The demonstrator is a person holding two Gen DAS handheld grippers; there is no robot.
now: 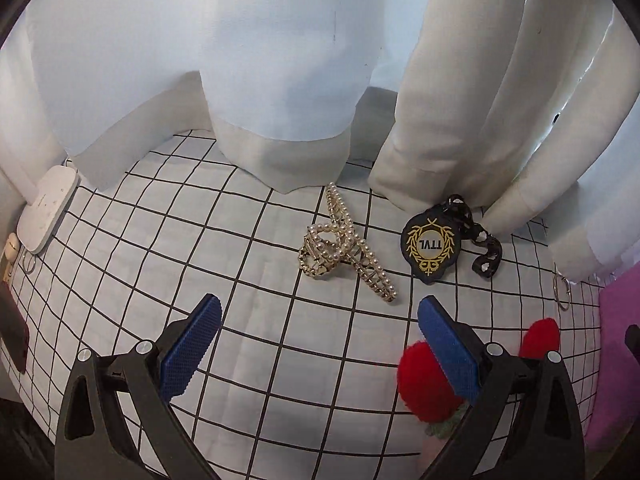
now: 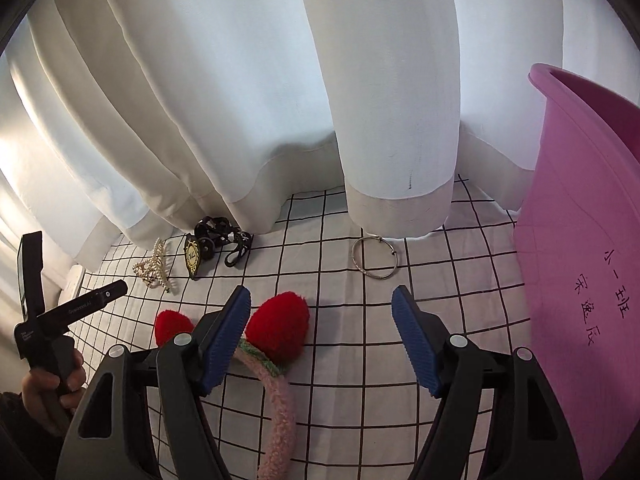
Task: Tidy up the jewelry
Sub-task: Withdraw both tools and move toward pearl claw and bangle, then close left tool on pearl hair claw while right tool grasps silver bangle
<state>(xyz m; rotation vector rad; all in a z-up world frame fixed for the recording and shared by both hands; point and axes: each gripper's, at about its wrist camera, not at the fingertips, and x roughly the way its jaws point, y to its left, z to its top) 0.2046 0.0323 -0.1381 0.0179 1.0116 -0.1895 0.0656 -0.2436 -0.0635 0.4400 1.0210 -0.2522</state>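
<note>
A pearl hair claw [image 1: 344,244] lies on the grid-pattern cloth [image 1: 248,320] ahead of my open, empty left gripper [image 1: 320,314]; it also shows in the right wrist view [image 2: 154,270]. A black badge with gold print on a black chain [image 1: 434,246] lies right of it, also seen from the right [image 2: 216,242]. A silver bangle [image 2: 375,258] lies ahead of my open, empty right gripper [image 2: 322,304]. A pink headband with red pompoms [image 2: 276,324] lies under the right gripper's left finger. A purple bin [image 2: 580,280] stands at the right.
White curtains [image 2: 280,100] hang down to the cloth along the back. A white device [image 1: 48,208] and a dark object [image 1: 14,328] sit at the left edge. A small metal ring [image 1: 562,292] lies near the purple bin [image 1: 616,360].
</note>
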